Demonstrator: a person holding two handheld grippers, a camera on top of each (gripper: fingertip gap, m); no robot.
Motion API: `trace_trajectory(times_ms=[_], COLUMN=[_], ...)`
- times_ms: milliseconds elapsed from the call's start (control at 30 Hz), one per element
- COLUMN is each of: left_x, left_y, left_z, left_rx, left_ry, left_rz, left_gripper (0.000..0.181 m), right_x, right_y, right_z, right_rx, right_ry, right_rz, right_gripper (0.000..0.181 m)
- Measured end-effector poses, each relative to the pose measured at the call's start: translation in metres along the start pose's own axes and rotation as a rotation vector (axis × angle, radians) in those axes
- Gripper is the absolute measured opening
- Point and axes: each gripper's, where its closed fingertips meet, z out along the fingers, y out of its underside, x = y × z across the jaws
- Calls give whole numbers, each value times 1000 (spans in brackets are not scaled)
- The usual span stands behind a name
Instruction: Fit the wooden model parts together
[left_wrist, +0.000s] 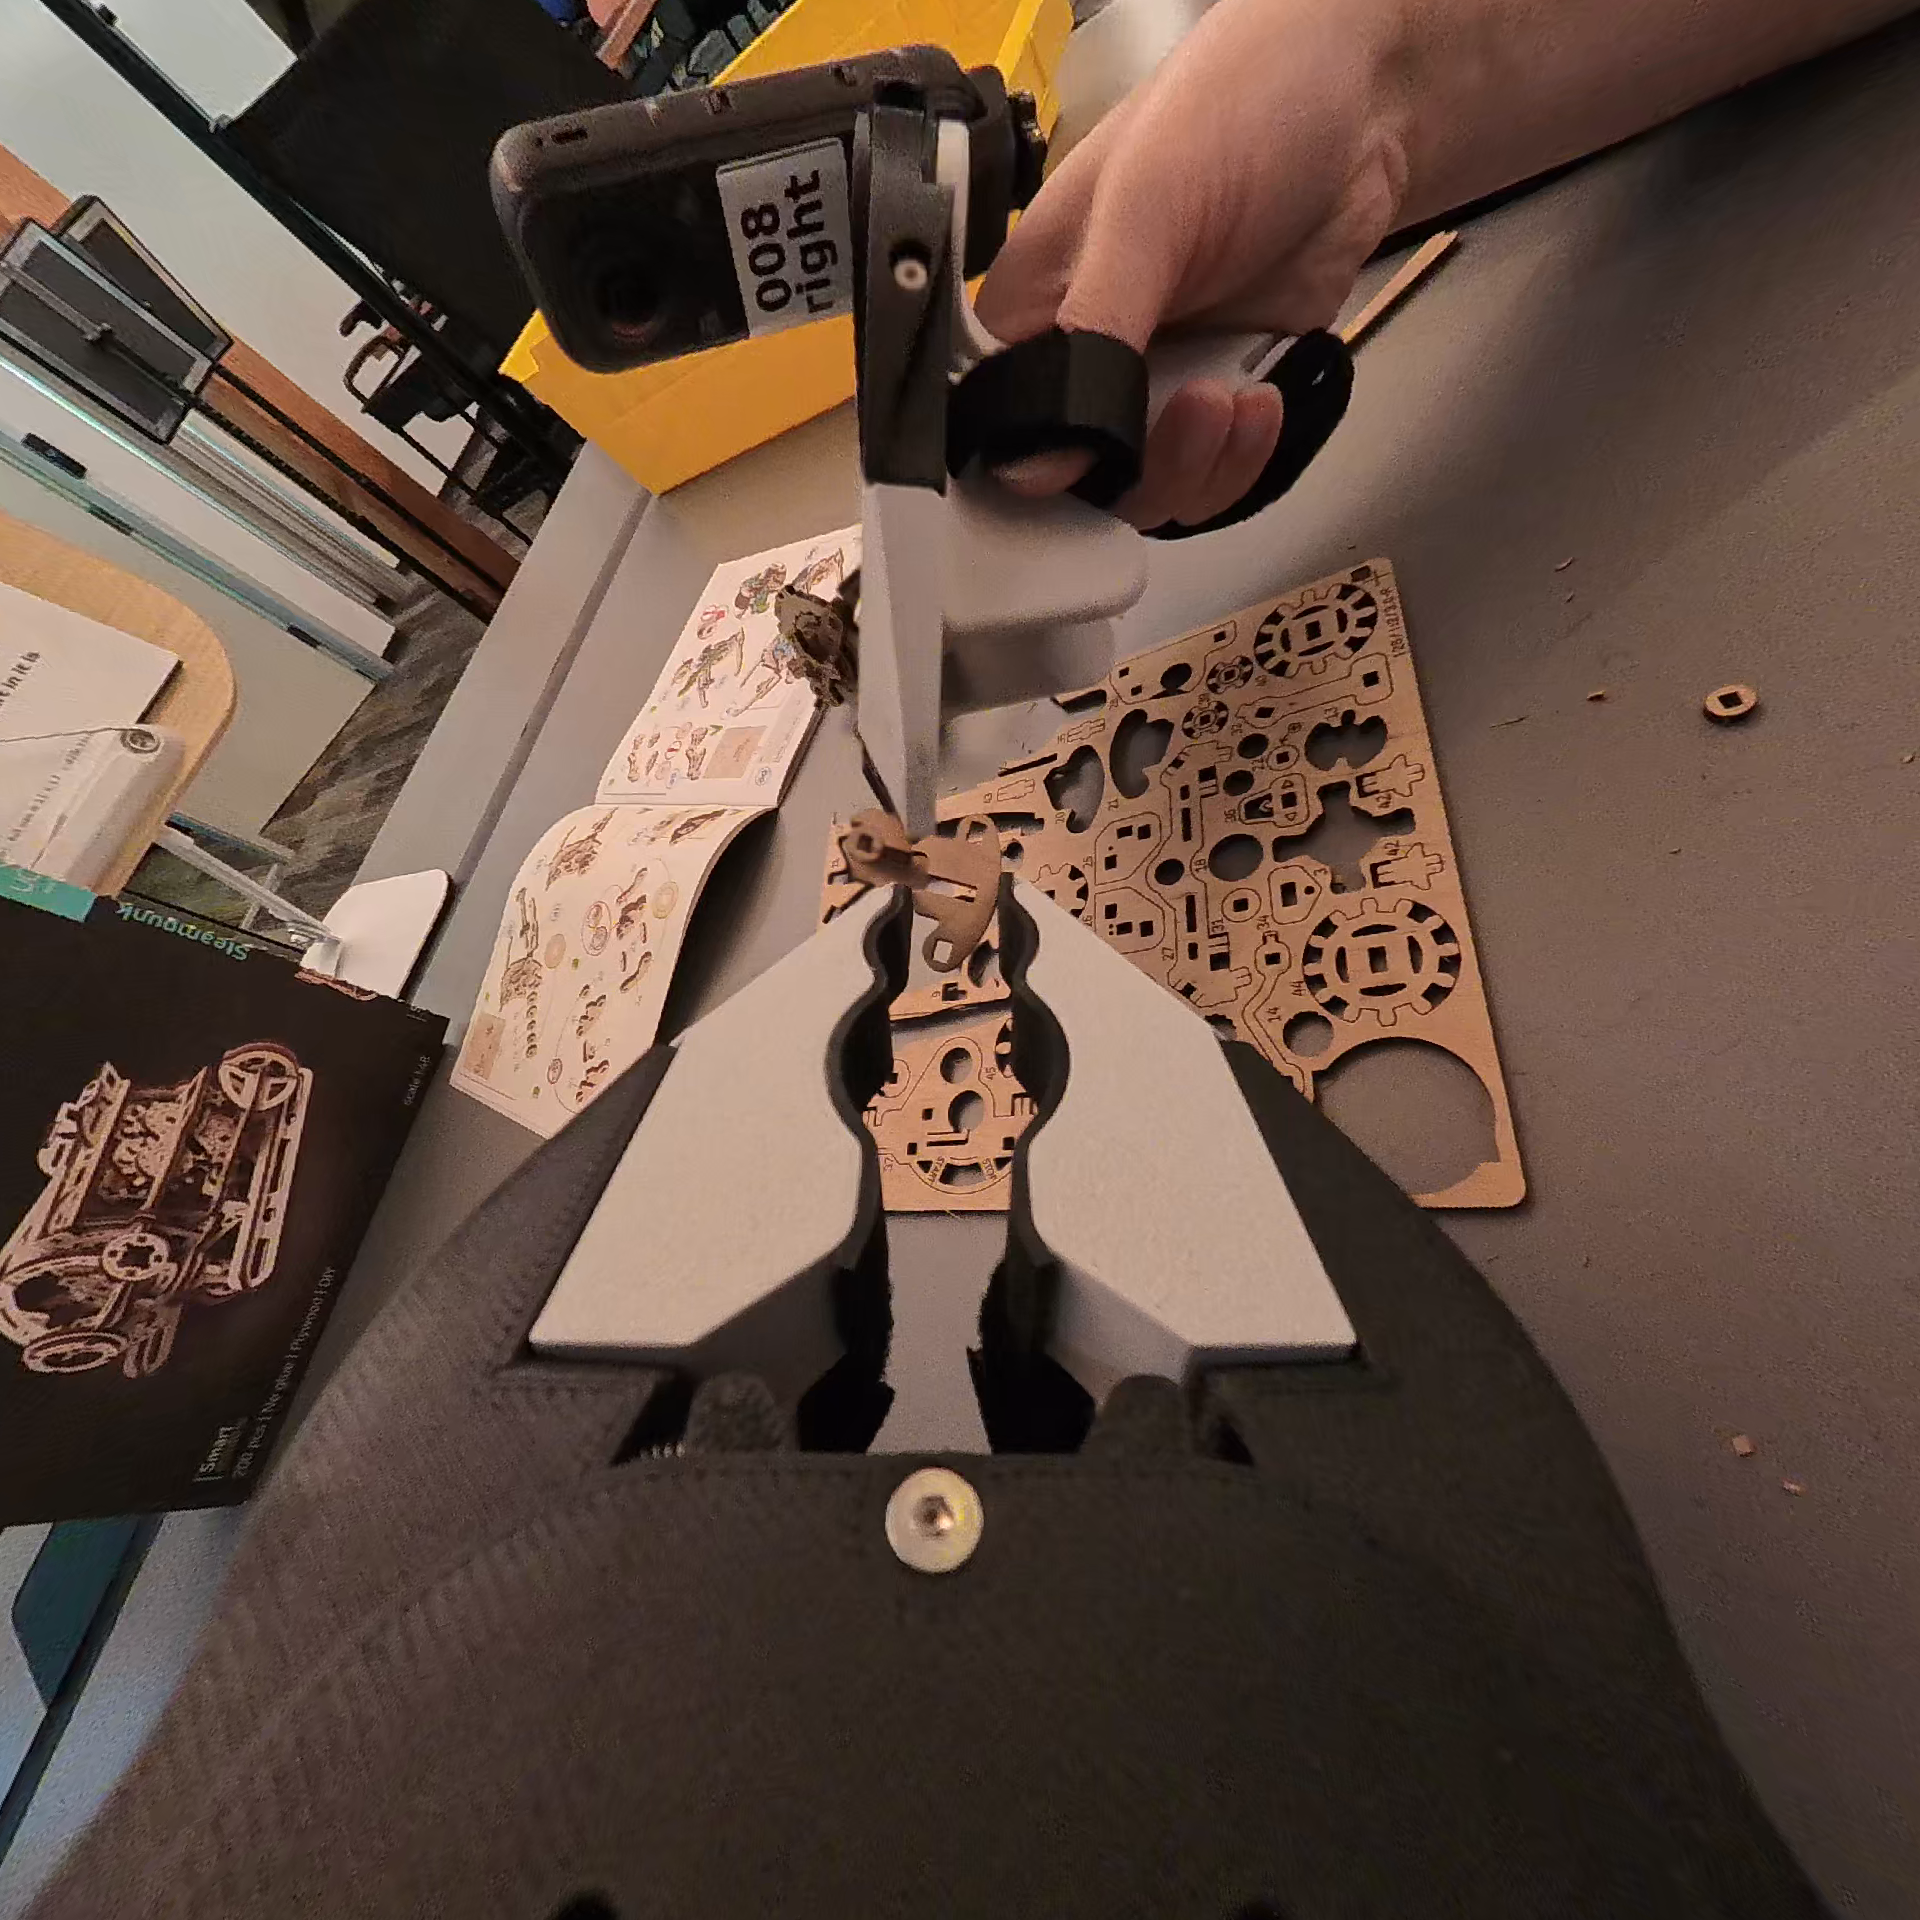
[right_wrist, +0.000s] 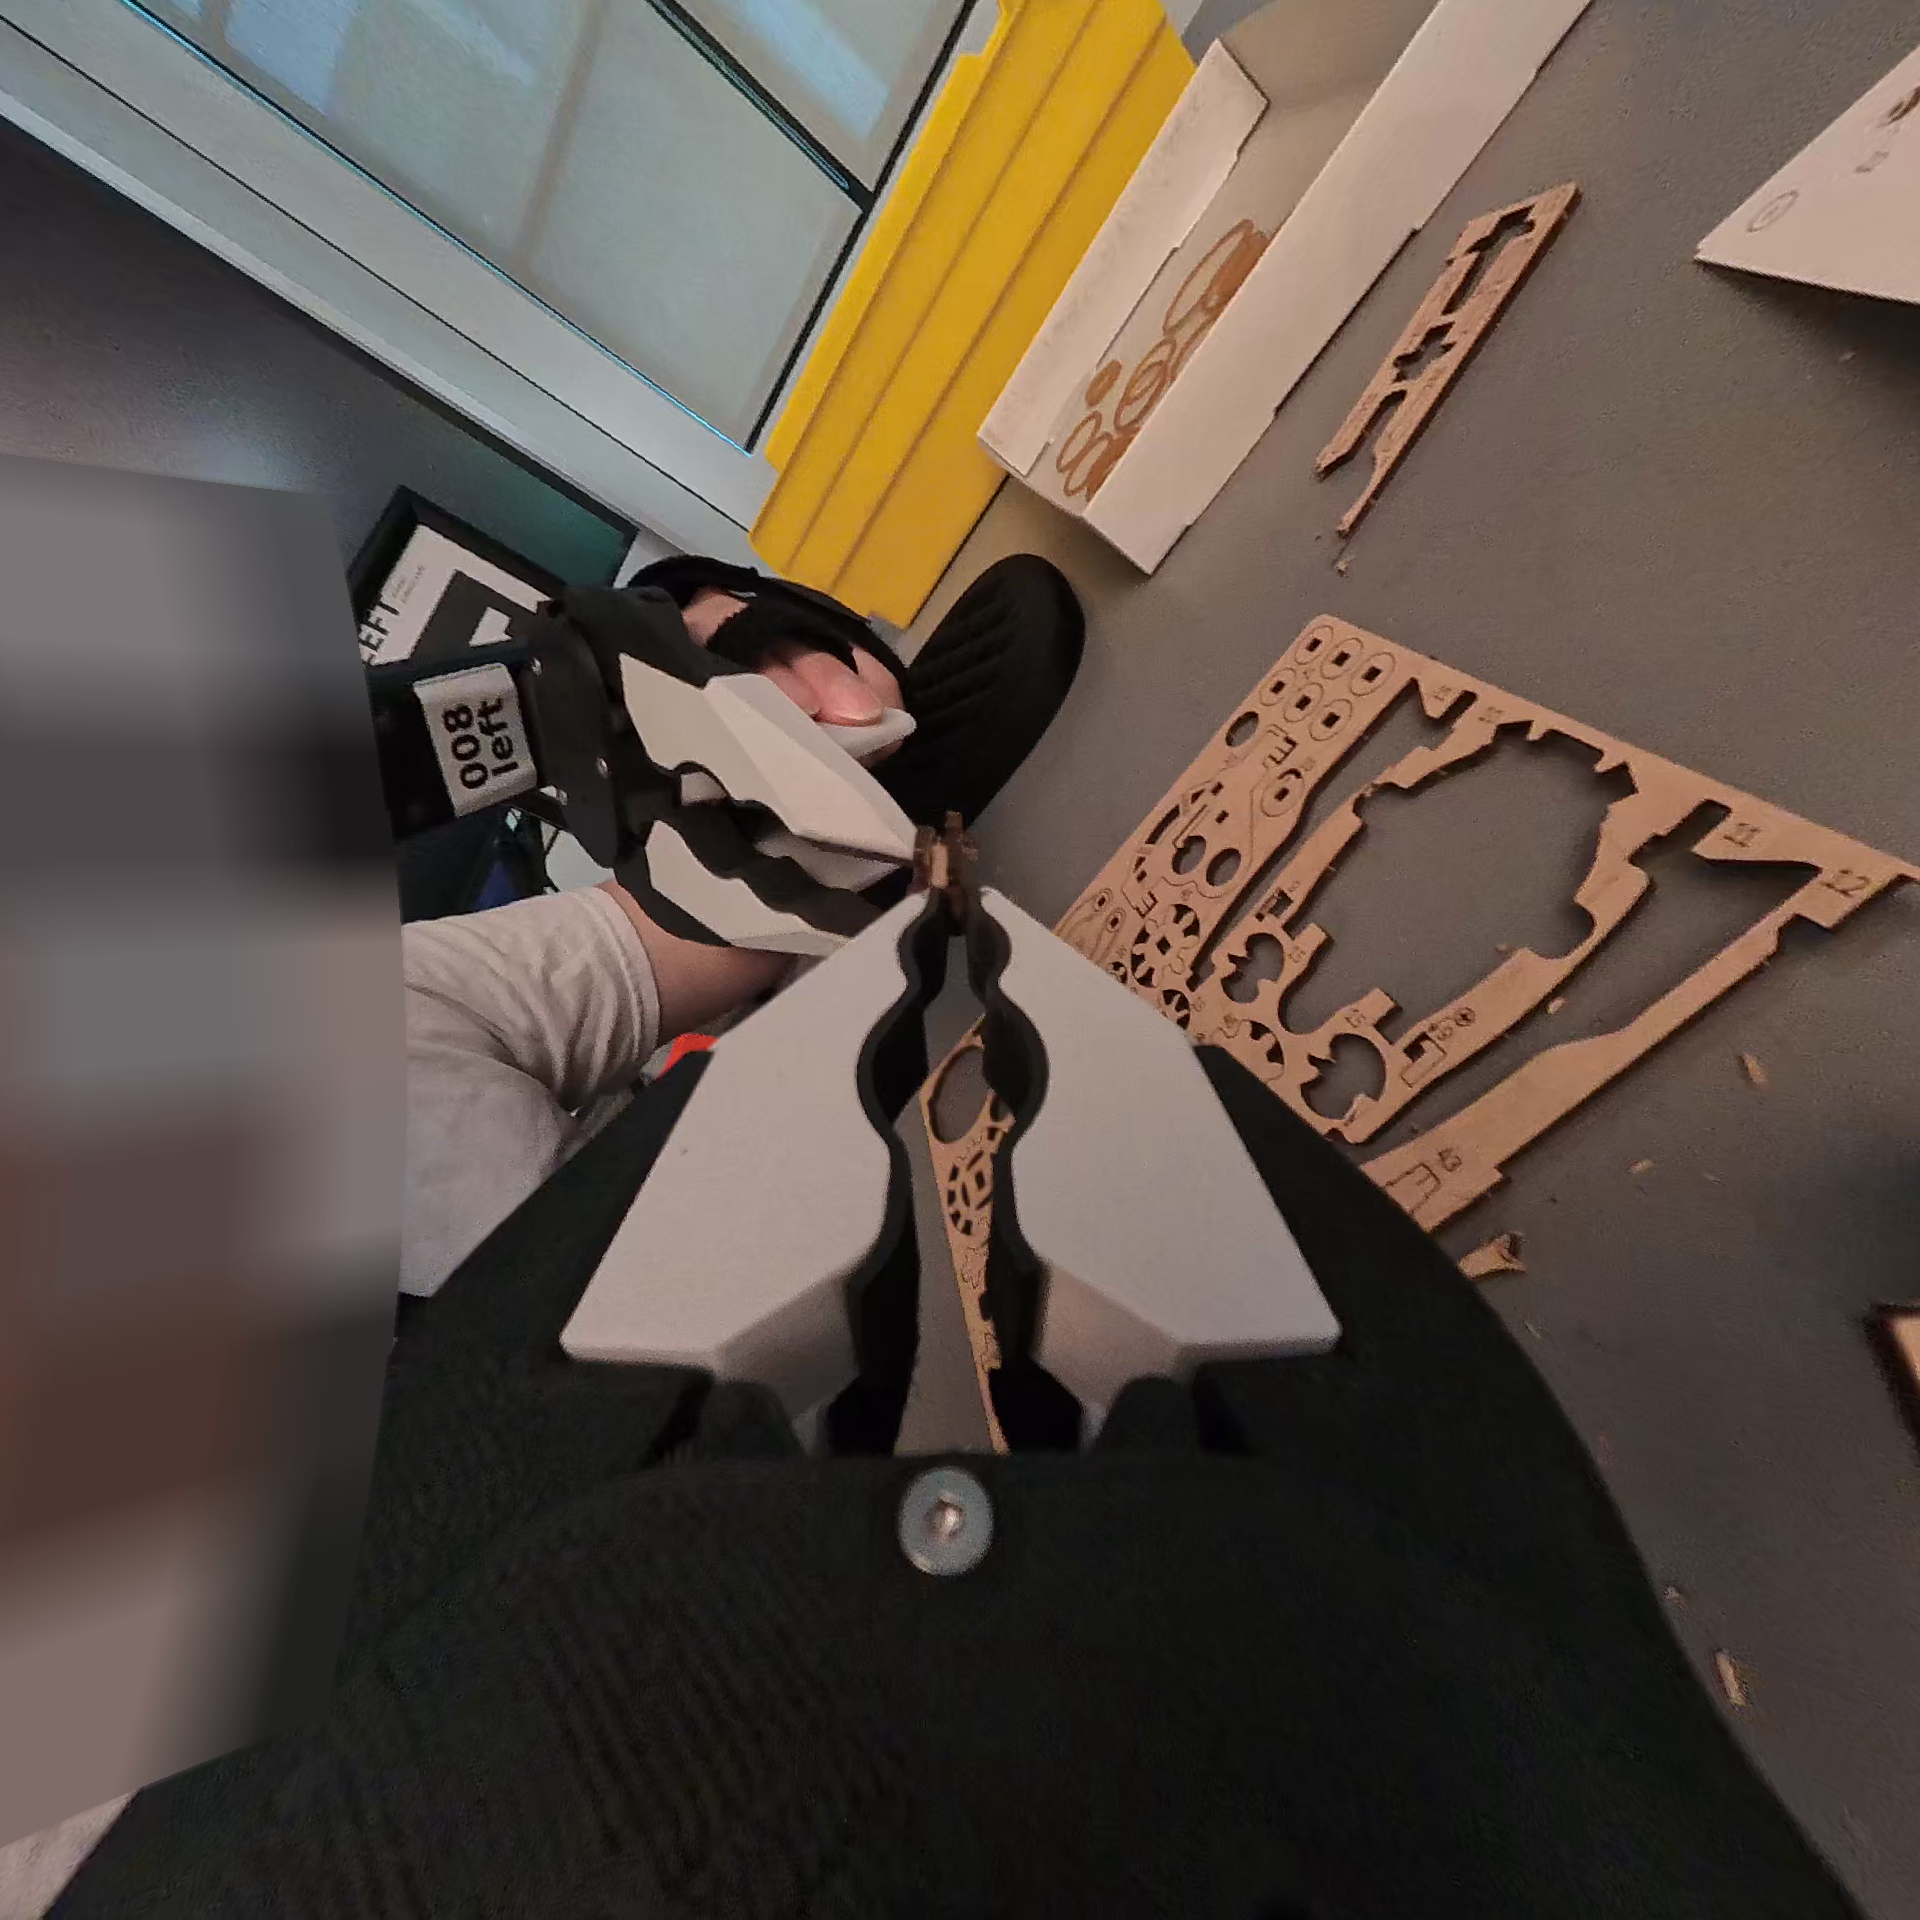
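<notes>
Plywood, thin and laser-cut, was what I was wrangling here: a small flat curved wooden piece with a hook-like lobe (left_wrist: 951, 899) and a tiny notched wooden hub on a short peg (left_wrist: 868, 847). Both hung in the air above the grey worktop (left_wrist: 1662, 935), right over the punched-out tan parts sheet (left_wrist: 1299, 831).

My left gripper (left_wrist: 951, 904) was pinched down on the curved piece, jaws almost together at the tips. My right gripper (right_wrist: 945, 883) came in from above and was clamped on the little hub, jaws near closed on it too. The two sets of tips sat practically touching each other.

Orientation, as best I could judge: in the left wrist view the curved piece's long axis ran roughly away from the camera and a bit downward, with the lobe end hanging down between my left fingers. The hub's peg lay crosswise to that, pointing off to the left of frame. In the right wrist view the whole thing was edge-on, so I couldn't tell how far the peg was seated.

What worried me: this stuff is brittle, so if the peg went in cocked and I pushed, I figured a tab would snap. Both grips were right at the tips, so a twist could also pop either piece out, and it would vanish among the wood crumbs (right_wrist: 1756, 1070) and the open instruction booklet (left_wrist: 644, 883).
</notes>
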Motion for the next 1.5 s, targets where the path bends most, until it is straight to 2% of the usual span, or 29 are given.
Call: trace_trajectory(times_ms=[300, 767, 1100, 1500], left_x=[3, 6, 23, 13], left_y=[4, 19, 29, 21], left_z=[0, 0, 6, 6], left_rx=[-42, -142, -187, -136], left_ry=[17, 32, 120, 78], left_rz=[-3, 50, 23, -65], left_gripper=[15, 15, 15, 15], right_x=[0, 2, 14, 13], right_y=[5, 14, 28, 19], right_z=[6, 10, 15, 9], right_rx=[-27, -65, -134, -76], right_ry=[24, -1, 70, 38], right_rz=[-60, 17, 7, 60], right_gripper=[0, 5, 3, 1])
